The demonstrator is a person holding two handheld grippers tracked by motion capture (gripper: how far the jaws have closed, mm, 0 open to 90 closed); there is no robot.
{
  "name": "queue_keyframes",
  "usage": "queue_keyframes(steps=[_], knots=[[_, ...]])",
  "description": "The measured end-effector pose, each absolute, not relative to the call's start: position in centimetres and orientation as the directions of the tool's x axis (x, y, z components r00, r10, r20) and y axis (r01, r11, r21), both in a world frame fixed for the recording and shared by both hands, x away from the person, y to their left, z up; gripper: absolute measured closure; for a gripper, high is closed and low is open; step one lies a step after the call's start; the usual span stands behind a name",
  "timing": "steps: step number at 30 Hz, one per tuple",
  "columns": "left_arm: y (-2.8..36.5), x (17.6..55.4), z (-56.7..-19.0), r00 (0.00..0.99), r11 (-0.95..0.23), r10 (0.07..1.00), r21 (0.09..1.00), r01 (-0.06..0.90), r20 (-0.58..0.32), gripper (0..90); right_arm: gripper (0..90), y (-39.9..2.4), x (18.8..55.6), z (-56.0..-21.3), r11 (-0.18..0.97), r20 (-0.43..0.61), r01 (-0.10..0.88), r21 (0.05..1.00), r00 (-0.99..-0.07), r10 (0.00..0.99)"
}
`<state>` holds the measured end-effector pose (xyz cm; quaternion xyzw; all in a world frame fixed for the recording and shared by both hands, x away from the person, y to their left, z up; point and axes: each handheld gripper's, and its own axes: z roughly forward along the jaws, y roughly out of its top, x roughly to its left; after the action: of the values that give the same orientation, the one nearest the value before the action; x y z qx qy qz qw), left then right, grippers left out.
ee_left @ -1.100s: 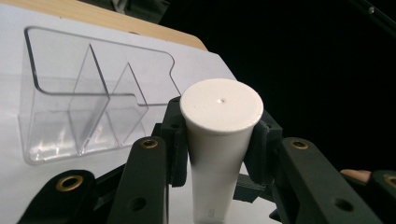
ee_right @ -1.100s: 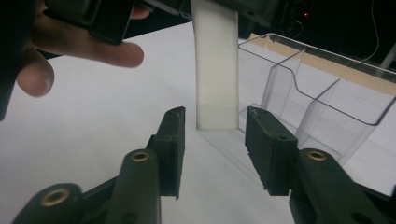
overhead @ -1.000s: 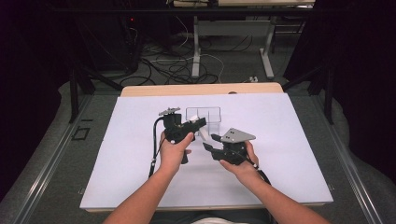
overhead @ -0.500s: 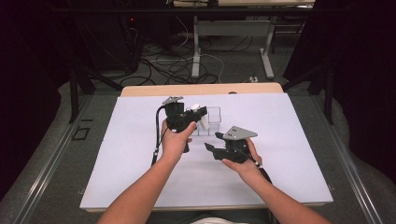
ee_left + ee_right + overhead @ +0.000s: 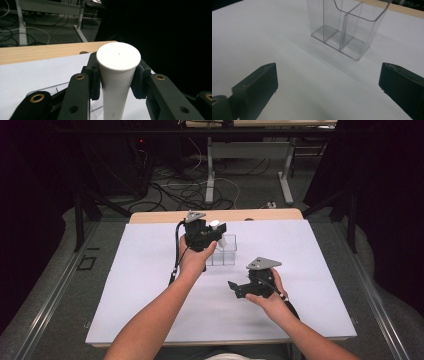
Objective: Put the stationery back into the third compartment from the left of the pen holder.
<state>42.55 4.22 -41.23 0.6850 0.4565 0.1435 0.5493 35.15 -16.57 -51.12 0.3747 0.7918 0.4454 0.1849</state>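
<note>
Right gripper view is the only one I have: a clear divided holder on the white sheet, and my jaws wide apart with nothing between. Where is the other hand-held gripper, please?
Observer: The left hand-held gripper is raised above the clear holder, seen from the high view.
Operator: Does it carry something?
Observer: Yes. In the left gripper view its jaws are closed on a white tube, with the flat round end toward the camera.
Operator: And my right hand-held gripper, is it near the holder?
Observer: The right hand-held gripper is apart from it, closer to the person, low over the white sheet. Its jaws have just been opening, with nothing between them.
</note>
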Motion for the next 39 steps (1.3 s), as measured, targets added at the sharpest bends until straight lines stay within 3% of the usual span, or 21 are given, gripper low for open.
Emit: queue_keyframes(steps=[8, 16, 39], knots=[[3.0, 43.4, -41.7, 0.550, -0.042, 0.804, 0.902, 0.430, -0.225, 66.5, 0.0, -18.8, 34.9, -51.5, 0.350, 0.002, 0.440, 0.827, -0.625, 0.781], [2.1, 44.5, -42.8, 0.535, -0.069, 0.824, 0.904, 0.422, -0.188, 66.5, 0.0, -19.6, 35.3, -52.2, 0.321, 0.030, 0.466, 0.824, -0.602, 0.798], [1.2, 46.5, -45.5, 0.484, -0.073, 0.855, 0.880, 0.469, -0.188, 66.5, 0.0, -19.8, 35.7, -53.5, 0.341, 0.032, 0.491, 0.802, -0.604, 0.796]])
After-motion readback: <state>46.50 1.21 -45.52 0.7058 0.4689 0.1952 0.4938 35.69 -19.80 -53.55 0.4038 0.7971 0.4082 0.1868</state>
